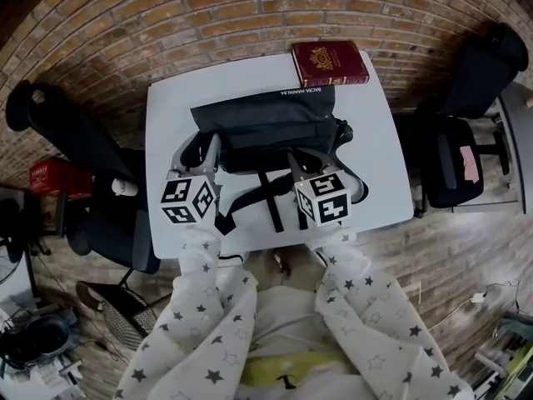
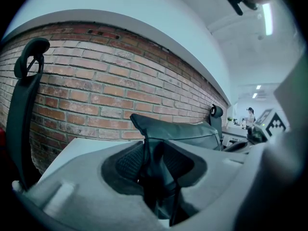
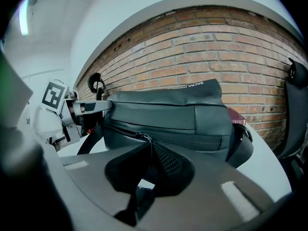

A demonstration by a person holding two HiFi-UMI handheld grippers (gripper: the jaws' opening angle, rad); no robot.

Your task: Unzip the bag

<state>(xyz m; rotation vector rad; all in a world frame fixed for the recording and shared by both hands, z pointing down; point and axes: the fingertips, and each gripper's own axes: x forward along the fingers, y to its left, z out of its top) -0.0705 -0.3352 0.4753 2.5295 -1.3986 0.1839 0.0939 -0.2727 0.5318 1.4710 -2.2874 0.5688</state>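
Star-printed sleeves [image 1: 208, 323] fill the near edge of the head view as a person works two handheld grippers over a white table [image 1: 166, 123] set against a brick wall [image 1: 208, 23]. A black bag [image 1: 262, 127] lies across the middle of the table, its white lettering along the far top edge and its dark straps [image 1: 271, 202] trailing toward the near edge.

At the bag's near left corner, the left gripper [image 1: 211, 153] has its jaws pressed together on a raised fold of the black fabric. That gripper's own view shows the fold rising from between the two padded fingers [image 2: 126, 163] of the left gripper [image 2: 154, 154], with the rest of the bag [image 2: 180, 131] stretching away to the right.

Further right along the bag's near face, the right gripper [image 1: 294, 160] pinches the zipper pull. In the right gripper view, the zipper pull [image 3: 144, 139] hangs from the zip line on the near face of the bag [image 3: 163, 112] and drops between the closed jaws of the right gripper [image 3: 150, 163]. From there, the left gripper [image 3: 72, 108] can be seen holding the bag's left end.

A maroon book [image 1: 329, 62] with a gold crest rests on the far right corner of the table, just beyond the bag. Black office chairs flank the table, one on the left [image 1: 75, 152] and one on the right [image 1: 466, 140].
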